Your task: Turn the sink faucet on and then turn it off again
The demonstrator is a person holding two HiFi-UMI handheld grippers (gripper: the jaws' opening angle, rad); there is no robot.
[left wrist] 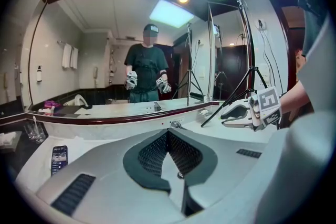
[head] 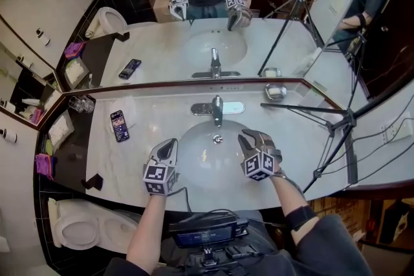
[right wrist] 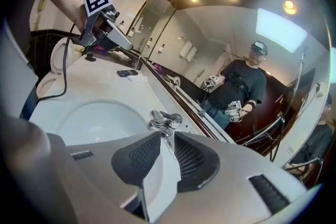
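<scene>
The left gripper (head: 169,142) hovered over the near left rim of the sink basin (head: 194,168), its jaws pressed together at the tips with nothing between them, as the left gripper view (left wrist: 168,134) showed. The right gripper (head: 249,136) hung over the near right part of the basin, tilted to one side, its jaws a narrow way apart and empty; in the right gripper view (right wrist: 167,136) only the white bowl showed through the gap. Between the two pairs of jaws and a little ahead lay the drain (head: 218,138). The faucet (head: 217,110) stood beyond both pairs of jaws at the far rim of the basin, untouched, and in the right gripper view it (right wrist: 164,122) rose just past the jaw tips, clear of them. No water could be made out at its spout. On the white worktop (head: 142,158), ahead and to the left of the left jaws, lay a phone (head: 119,125). Farther off, ahead and to the right of the right jaws, sat a soap dish (head: 275,92), with a black tripod (head: 336,119) beside it. Beyond all of this the mirror (head: 149,55) reflected the person and both grippers.
</scene>
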